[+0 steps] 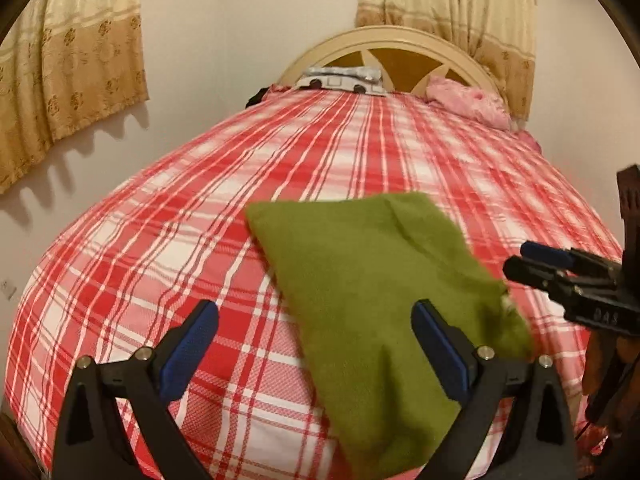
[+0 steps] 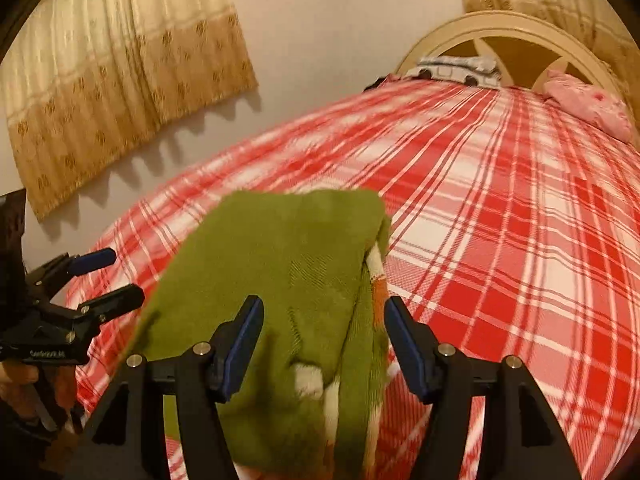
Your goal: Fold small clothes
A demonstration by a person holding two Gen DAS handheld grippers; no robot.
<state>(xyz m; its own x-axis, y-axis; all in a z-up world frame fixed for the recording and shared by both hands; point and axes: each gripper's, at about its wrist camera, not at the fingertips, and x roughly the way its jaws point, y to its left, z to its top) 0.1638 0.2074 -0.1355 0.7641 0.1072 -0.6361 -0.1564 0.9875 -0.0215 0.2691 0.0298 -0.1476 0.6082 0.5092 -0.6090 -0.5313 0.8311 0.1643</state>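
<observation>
A small green garment lies folded on the red-and-white plaid bed. Its white and orange trim shows at the right edge in the right wrist view. My left gripper is open above the bed, its right finger over the garment's near edge, holding nothing. My right gripper is open just above the garment, one finger on each side of its folded right edge. The right gripper also shows at the right of the left wrist view, and the left gripper at the left of the right wrist view.
A cream arched headboard stands at the far end of the bed. A grey patterned pillow and a pink cloth lie there. Beige curtains hang on the wall at left.
</observation>
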